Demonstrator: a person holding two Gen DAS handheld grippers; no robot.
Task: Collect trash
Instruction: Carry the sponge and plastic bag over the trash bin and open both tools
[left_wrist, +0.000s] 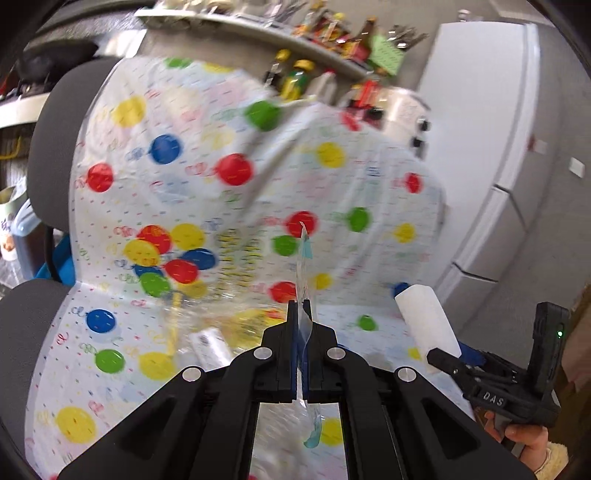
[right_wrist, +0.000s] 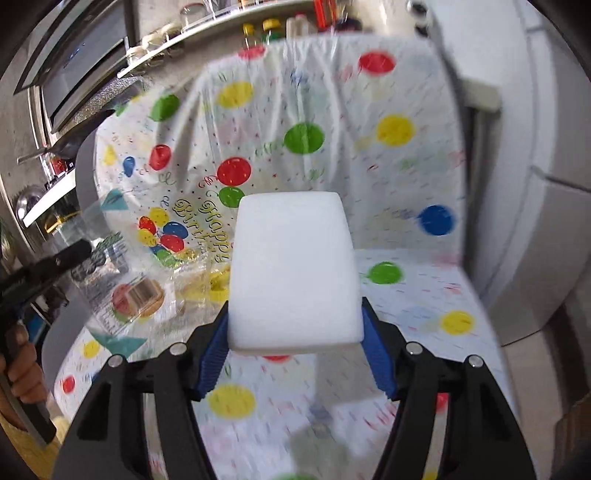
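Left wrist view shows the left gripper (left_wrist: 302, 314) pinching a clear plastic wrapper (left_wrist: 303, 266), while the right gripper (right_wrist: 293, 332) clamps a white foam block (right_wrist: 291, 273).

seat cover (right_wrist: 424, 295) – bare right | clear wrappers (right_wrist: 140, 295) crowd left; chair back (left_wrist: 51, 147) behind

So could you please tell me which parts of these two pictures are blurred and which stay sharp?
Left wrist view: the left tool and its clear wrapper are sharp, the balloon tablecloth and shelf bottles smeared. Right wrist view: the right tool and white foam block are crisp, the cloth streaked.
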